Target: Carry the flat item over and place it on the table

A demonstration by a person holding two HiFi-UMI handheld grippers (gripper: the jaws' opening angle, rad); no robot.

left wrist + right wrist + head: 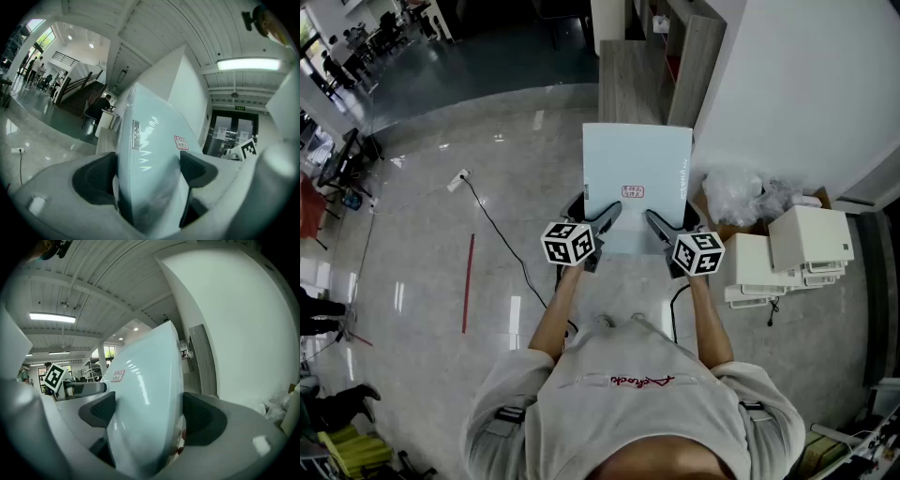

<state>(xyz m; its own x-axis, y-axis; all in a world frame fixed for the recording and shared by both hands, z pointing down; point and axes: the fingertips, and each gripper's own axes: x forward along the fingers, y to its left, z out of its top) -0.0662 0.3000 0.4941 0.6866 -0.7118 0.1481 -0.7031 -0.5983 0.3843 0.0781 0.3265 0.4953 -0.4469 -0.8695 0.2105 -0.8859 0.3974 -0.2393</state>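
Head view, near to far. One person (628,394), seen from above, with two forearms stretched forward, each hand carrying one gripper with one marker cube. The left gripper (606,217) and the right gripper (660,225) each pinched the near edge of one flat pale panel (637,164). Both pairs of jaws stood wide, their pads pressed on the panel's two faces. In the left gripper view, two dark pads (96,178) flanked the panel. The right gripper view showed the same with its two pads (201,418).

The panel was held off the glossy floor (422,244), between the grippers and in front of the person. It bore one red-and-white sticker (633,191).

On the floor lay one red strip (469,281) and one power strip (459,178) with one black cable. To the right stood cream casings (806,244) and one crumpled plastic bag (741,195). One wood-grain counter (628,80) lay beyond the panel.

The panel's near edge was hidden behind the jaws. The sticker's print was unreadable. The casings overlapped, so their count was uncertain. Distant figures (337,56) were too small to count.
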